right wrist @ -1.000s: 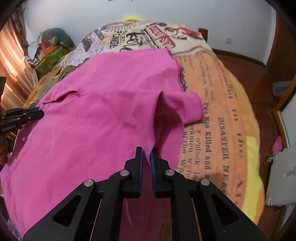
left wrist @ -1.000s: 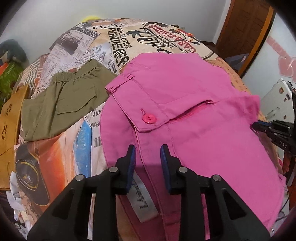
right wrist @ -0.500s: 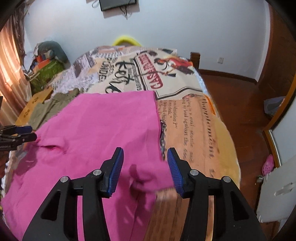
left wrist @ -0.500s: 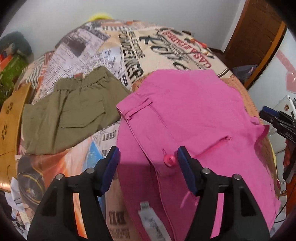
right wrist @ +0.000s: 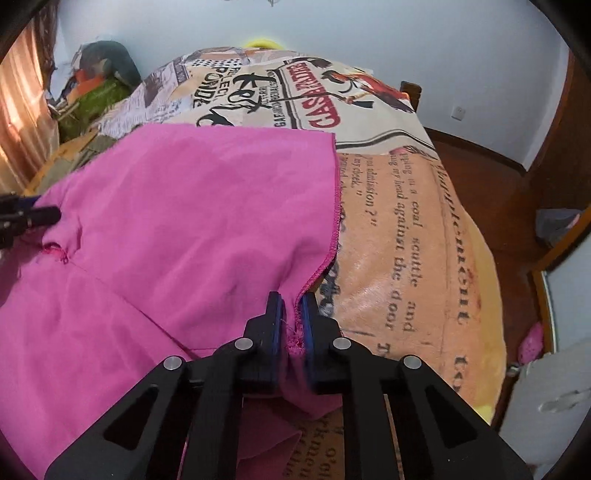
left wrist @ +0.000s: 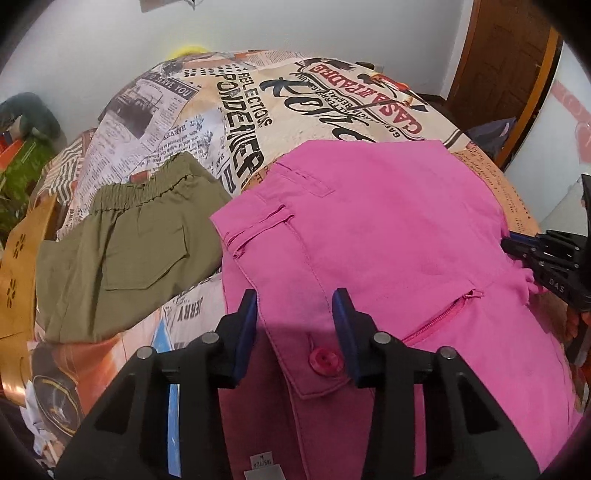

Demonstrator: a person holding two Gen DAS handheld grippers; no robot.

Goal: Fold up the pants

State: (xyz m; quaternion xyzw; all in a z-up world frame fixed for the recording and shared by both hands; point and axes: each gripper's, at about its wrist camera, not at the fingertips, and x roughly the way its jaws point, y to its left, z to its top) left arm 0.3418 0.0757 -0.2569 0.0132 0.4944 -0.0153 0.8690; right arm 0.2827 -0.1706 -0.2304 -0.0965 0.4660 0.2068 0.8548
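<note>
Pants (right wrist: 177, 229) hem beside bare blanket (right wrist: 406, 229)

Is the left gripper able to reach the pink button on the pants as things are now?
Probably yes. The pink button lies uncovered on the pink pants, right between the fingers of the left gripper, whose jaws are closing. Nothing blocks the way.

Walls: plain pale blue-white wall (right wrist: 369, 33)
Floor: dark reddish wooden floor (right wrist: 491, 177)
Door: brown wooden door (left wrist: 506, 55)
Window side: orange curtain (right wrist: 18, 110)

Bare newsprint bedspread (left wrist: 317, 99) beyond the pink pants (left wrist: 388, 229), olive shorts (left wrist: 125, 251) occupying the left
</note>
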